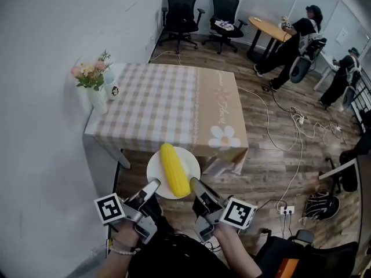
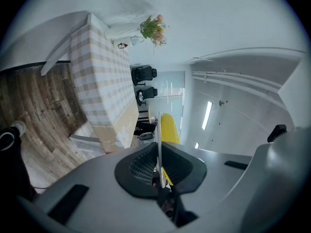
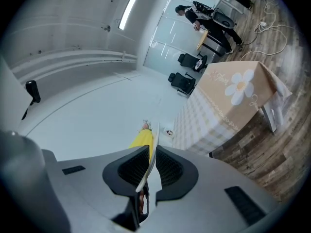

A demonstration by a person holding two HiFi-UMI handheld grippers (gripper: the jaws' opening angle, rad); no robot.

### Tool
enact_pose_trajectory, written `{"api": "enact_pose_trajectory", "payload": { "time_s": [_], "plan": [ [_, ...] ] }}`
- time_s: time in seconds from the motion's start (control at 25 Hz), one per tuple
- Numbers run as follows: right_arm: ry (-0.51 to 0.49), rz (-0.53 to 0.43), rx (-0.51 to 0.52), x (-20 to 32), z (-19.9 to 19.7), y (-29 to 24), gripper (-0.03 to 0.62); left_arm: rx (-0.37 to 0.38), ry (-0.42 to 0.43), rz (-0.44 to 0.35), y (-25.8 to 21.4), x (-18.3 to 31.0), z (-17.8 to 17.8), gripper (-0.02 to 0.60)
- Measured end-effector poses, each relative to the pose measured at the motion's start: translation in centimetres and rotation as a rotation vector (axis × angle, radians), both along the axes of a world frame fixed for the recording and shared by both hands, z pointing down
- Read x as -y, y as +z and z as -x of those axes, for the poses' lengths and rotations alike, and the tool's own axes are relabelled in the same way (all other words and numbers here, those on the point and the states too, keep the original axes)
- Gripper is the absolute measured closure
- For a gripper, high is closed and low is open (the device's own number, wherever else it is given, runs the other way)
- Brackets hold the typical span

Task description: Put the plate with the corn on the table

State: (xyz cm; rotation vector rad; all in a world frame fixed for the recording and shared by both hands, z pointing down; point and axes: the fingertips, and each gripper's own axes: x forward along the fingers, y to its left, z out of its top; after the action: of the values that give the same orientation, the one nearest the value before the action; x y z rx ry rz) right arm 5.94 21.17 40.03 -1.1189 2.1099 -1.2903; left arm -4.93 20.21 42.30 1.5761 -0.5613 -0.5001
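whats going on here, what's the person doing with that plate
A person holds a white plate with a cob of corn on it. The left gripper and the right gripper are each clamped on its near rim. The plate is in the air at the near end of the checked table, not yet set down. A vase of flowers stands at the table's far left corner.

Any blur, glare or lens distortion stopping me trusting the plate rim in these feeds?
Head view: sharp, evenly lit, fisheye bows the table edges. Left gripper view: rolled sideways, fisheye with black corners, plate rim between the jaws crisp. Right gripper view: tilted and warped too; ceiling light bright, no glare on the plate.
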Motion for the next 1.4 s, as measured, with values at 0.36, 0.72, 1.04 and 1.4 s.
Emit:
{"api": "enact_pose_trajectory", "payload": {
  "time_s": [0.36, 0.72, 1.04, 1.4],
  "plan": [
    [0.04, 0.006, 0.001, 5.6, 1.1, -0.1, 0.522, 0.01, 0.027, 0.002, -0.1, 6.0, 1.1, 0.554],
    [0.074, 0.012, -0.007, 11.1, 3.1, -0.2, 0.522, 0.014, 0.064, -0.005, -0.5, 12.0, 3.0, 0.554],
    [0.106, 0.002, -0.007, 14.8, 5.4, 0.0, 0.523, 0.023, 0.098, -0.011, -0.1, 16.1, 5.2, 0.554],
    [0.144, 0.021, -0.01, 16.3, 6.6, 0.9, 0.523, 0.03, 0.143, -0.016, 0.5, 18.0, 6.3, 0.554]
  ]
}}
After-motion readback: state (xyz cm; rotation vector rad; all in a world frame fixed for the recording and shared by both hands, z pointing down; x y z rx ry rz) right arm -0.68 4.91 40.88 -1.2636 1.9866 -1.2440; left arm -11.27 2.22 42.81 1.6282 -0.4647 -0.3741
